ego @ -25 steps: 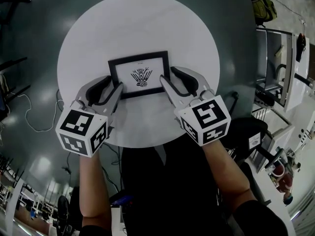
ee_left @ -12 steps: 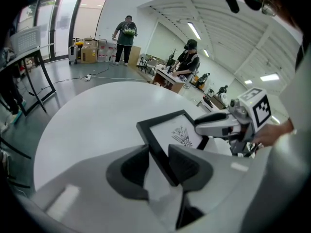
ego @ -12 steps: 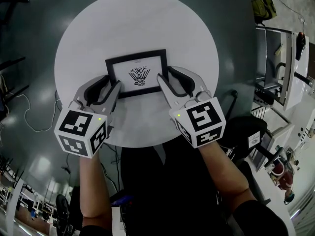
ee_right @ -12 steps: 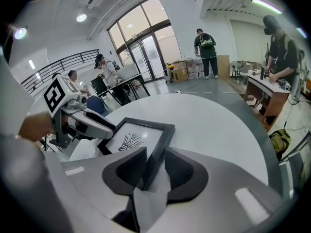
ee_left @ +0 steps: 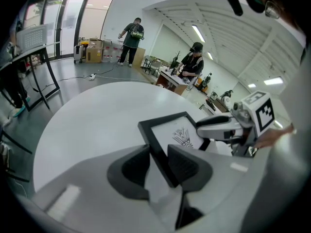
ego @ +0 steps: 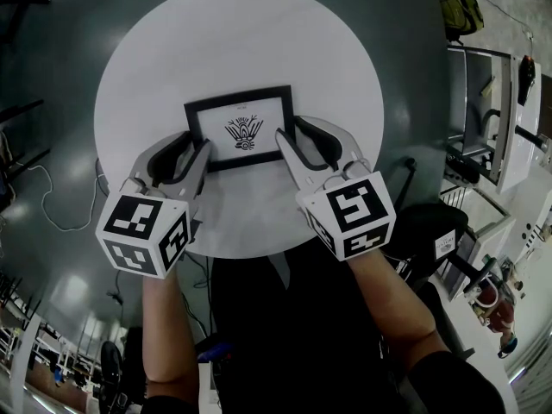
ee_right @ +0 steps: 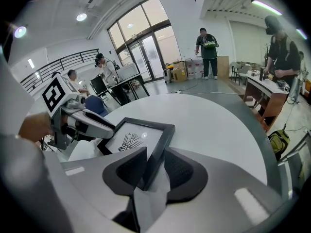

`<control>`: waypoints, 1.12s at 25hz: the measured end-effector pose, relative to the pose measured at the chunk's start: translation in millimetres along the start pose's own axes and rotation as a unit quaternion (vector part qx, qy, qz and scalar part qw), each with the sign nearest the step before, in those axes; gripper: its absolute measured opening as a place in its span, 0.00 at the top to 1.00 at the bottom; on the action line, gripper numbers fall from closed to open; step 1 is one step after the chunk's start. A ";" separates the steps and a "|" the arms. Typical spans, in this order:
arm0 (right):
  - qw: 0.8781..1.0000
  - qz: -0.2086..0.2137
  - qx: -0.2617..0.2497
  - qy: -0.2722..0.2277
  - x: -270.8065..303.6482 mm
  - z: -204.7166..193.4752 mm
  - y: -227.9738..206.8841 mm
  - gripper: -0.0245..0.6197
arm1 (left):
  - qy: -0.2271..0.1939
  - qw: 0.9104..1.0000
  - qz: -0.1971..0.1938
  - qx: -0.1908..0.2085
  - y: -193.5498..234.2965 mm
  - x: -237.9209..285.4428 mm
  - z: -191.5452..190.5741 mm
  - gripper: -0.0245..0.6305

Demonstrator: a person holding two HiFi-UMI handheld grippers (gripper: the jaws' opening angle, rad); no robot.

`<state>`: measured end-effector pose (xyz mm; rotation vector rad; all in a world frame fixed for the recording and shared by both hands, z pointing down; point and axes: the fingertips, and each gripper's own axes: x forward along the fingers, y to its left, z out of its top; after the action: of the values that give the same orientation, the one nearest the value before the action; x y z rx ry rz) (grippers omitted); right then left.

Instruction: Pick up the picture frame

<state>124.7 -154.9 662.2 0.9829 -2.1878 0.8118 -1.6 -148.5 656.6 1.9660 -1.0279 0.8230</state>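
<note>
A black picture frame [ego: 241,128] with a white print lies flat on the round white table [ego: 241,33]. My left gripper [ego: 197,142] straddles the frame's left side. In the left gripper view that edge of the frame [ee_left: 160,149] runs between the jaws of my left gripper [ee_left: 158,153], which are closing, with a sliver of gap still showing. My right gripper [ego: 291,128] straddles the right side. The right gripper view shows that edge of the frame [ee_right: 158,152] between the closing jaws of my right gripper [ee_right: 154,155], not clamped.
The table's near rim [ego: 250,253] is just in front of my body. Dark floor surrounds it, with a cable [ego: 52,205] at left, a bag [ego: 461,11] at top right and desks [ego: 492,102] at right. People [ee_left: 131,35] stand far off.
Both pairs of jaws have narrowed around the frame's side edges. The frame and both hands have stayed in place.
</note>
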 end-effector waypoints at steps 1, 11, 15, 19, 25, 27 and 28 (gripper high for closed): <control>1.000 0.000 -0.001 0.000 0.1 -0.1 0.1 0.79 | 0.000 1.000 0.000 0.001 0.1 -0.1 -0.1 0.79; 1.000 -0.007 -0.008 -0.018 -10.1 2.8 6.9 0.81 | -0.006 1.000 0.009 0.002 -4.9 -9.2 -7.1 0.79; 1.000 -0.006 -0.013 -0.022 -14.9 7.3 10.8 0.81 | -0.011 1.000 0.013 0.003 -6.6 -16.7 -4.8 0.79; 0.999 -0.011 -0.017 -0.033 -23.3 17.0 14.9 0.81 | -0.022 1.000 0.015 0.008 -9.3 -28.1 3.3 0.79; 0.999 -0.014 -0.021 -0.048 -44.1 43.4 23.6 0.81 | -0.042 0.999 0.023 0.016 -16.5 -57.0 26.9 0.79; 0.998 -0.016 -0.026 -0.060 -50.5 60.3 27.1 0.81 | -0.054 0.998 0.029 0.019 -15.5 -69.0 40.1 0.79; 0.997 -0.017 -0.030 -0.068 -53.4 70.4 28.5 0.81 | -0.062 0.997 0.033 0.022 -14.6 -75.4 48.3 0.80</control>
<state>112.4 -167.9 571.0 1.0696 -2.2900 0.6775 -15.2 -155.1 567.2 2.0505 -1.1599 0.7729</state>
